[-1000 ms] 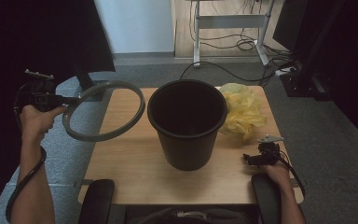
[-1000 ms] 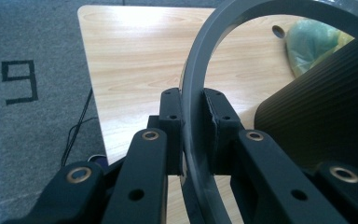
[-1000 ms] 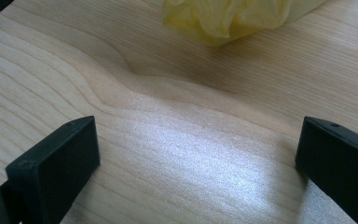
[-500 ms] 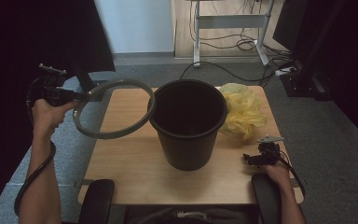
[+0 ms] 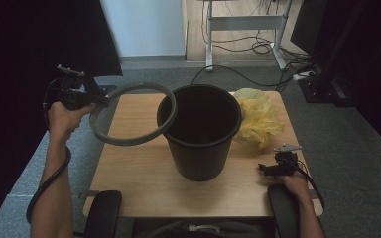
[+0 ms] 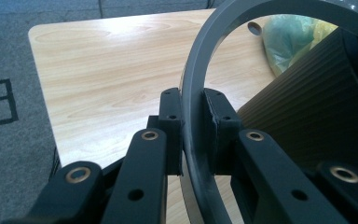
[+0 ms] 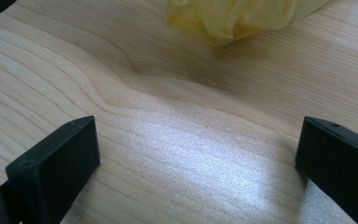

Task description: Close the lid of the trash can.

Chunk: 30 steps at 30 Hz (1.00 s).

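Observation:
A black ribbed bin (image 5: 201,131) stands upright in the middle of the wooden table (image 5: 129,163). My left gripper (image 5: 101,101) is shut on a grey plastic ring (image 5: 129,141), held in the air left of the bin, its far edge overlapping the bin's rim. In the left gripper view both pads clamp the ring (image 6: 193,93), with the bin's wall (image 6: 307,102) just beyond. My right gripper (image 5: 263,169) rests low on the table at the front right, open, with bare wood between its jaws (image 7: 196,154). A crumpled yellow bag (image 5: 258,116) lies right of the bin.
Grey carpet (image 5: 357,148) surrounds the table. A black curtain hangs at the far left, and a desk frame with cables (image 5: 243,22) stands behind. Dark chair armrests (image 5: 101,215) sit at the table's near edge.
My left gripper has carried the grey ring rightward, so its far edge now overlaps the bin's rim. The right gripper has stayed where it was.

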{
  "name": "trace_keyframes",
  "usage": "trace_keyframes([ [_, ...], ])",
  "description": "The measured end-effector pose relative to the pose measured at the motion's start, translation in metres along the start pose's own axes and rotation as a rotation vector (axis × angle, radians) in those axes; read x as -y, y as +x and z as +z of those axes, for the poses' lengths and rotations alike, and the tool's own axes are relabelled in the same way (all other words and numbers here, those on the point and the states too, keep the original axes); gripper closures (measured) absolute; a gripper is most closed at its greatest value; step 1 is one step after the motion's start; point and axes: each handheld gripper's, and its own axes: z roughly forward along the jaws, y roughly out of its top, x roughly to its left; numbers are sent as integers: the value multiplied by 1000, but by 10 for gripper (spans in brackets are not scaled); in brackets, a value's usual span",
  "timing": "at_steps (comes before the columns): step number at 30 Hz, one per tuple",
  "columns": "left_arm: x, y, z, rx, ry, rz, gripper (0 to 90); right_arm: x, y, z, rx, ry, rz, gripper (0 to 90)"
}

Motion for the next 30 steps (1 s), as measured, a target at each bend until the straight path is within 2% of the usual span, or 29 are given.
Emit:
trace_keyframes([
  [11,-15,-26,16,17,9,48,787,0,0,0,-3,-1,-2,0],
  [30,-33,-64,47,74,24,110,787,0,1,0,-5,0,-4,0],
])
